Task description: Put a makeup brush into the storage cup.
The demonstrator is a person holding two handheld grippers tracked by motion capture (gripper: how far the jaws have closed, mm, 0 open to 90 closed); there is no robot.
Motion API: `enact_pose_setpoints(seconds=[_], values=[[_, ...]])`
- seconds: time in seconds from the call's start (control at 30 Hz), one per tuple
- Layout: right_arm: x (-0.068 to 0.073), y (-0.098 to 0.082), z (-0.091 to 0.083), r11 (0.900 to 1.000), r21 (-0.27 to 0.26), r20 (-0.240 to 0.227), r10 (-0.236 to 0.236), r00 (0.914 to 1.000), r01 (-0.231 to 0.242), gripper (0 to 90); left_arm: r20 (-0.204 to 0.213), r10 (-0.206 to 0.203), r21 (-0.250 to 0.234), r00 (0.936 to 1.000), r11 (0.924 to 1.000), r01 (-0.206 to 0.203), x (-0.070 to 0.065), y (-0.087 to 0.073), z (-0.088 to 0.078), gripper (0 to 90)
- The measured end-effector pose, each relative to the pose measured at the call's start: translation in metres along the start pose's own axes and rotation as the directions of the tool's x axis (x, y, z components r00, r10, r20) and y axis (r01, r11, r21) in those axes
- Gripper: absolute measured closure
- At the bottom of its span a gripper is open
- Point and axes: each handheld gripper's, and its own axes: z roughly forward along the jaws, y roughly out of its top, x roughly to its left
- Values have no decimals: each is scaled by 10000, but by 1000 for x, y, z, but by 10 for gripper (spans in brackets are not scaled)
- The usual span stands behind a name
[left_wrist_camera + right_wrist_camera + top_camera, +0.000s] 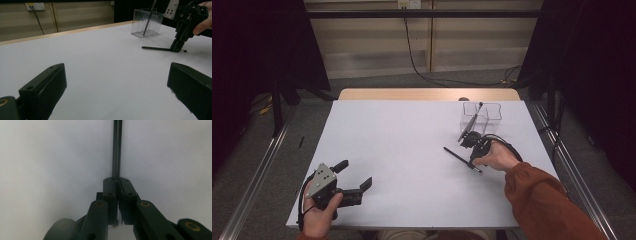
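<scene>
The thin black pen (pixel 116 150) is cut off at the top edge of the right gripper view, so its far end is not seen there. In the high view the right gripper (pixel 474 152) is largely covered by the person's right hand (pixel 498 157), and the contact with the pen is too small to be made out there. A second thin dark pen (pixel 472 122) is seen leaning in the clear plastic two-compartment box (pixel 492 114); which compartment holds its lower end cannot be told.

The right gripper is held tilted down onto the white table surface (pixel 402 150), with the orange-sleeved forearm (pixel 542 200) entering from the lower right. Its jaws are closed on the black pen, which is pinched between the fingertips and runs straight ahead of them, lying flat on the table. In the left gripper view the pen is seen extending sideways from those fingertips, with the clear box beyond and just behind the gripper.

The left gripper (pixel 357 175) is held low near the table's near edge by the left hand (pixel 319 212), its grey three-cornered plate (pixel 323 177) facing up. Its jaws are spread wide, with nothing between the fingers (pixel 45 87); the pen lies well ahead of them.
</scene>
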Motion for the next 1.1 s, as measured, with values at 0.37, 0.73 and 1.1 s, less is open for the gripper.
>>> enact_pose_setpoints(seconds=[0.37,0.73,1.1], values=[[-3,-6,-3,9992,-304,-281,250,9993,-259,842,-51,11,2,10000,10000,-11,1,0,-1,25],[-9,-18,-18,9860,-1561,-649,492,9967,-588,842,-108,2,11,9999,10000,-2,1,0,-1,25],[-11,-29,-31,9467,-3160,-824,379,9959,-622,842,-167,21,-11,9999,10000,-21,1,0,-1,25]])
